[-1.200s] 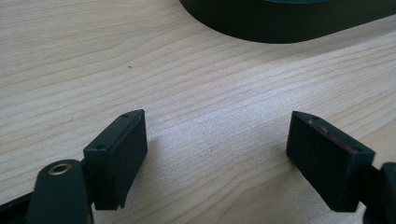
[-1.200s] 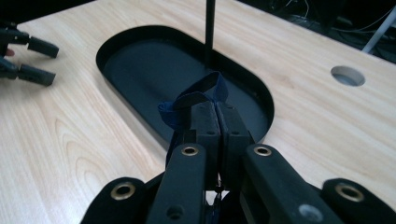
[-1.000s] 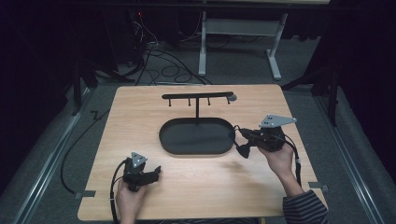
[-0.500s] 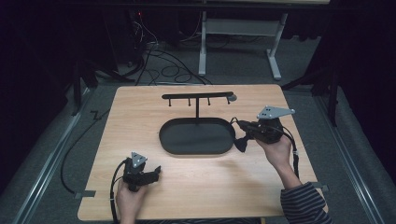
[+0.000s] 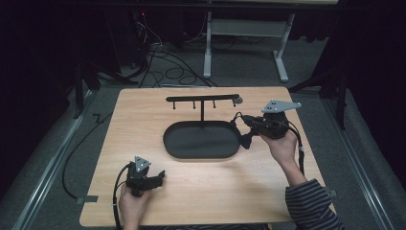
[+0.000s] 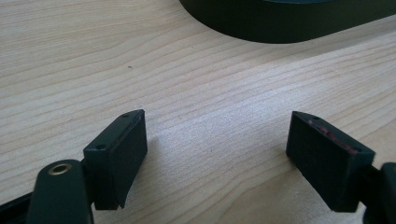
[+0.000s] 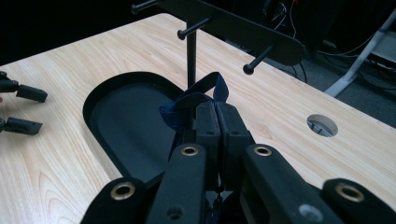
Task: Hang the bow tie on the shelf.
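right gripper (image 7: 215, 122): clamped on blue strap (image 7: 205, 93) (probably a loop), raised toward rack (image 7: 233, 28) pegs for hanging | left gripper (image 6: 217, 154): wide open, empty, parked on table (image 6: 210, 93)

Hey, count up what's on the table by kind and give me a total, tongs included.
Tongs: 2, left and right
Stand with pegs over its black tray: 1
Blue strap, pinched in the right tongs: 1
Total: 4
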